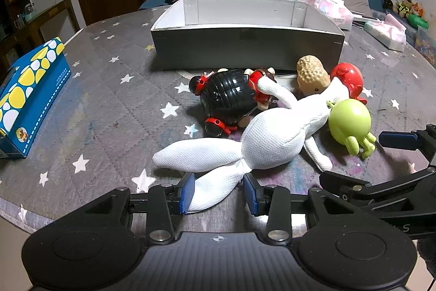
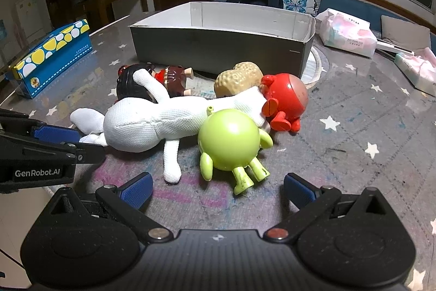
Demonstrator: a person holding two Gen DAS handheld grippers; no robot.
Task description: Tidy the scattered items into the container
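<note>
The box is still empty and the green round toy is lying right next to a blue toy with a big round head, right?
Almost. The gray box does look empty as far as its inside shows, but the toy beside the green round toy is red, not blue. The right wrist view shows the red round-headed toy just behind it, by the white plush toy.
</note>
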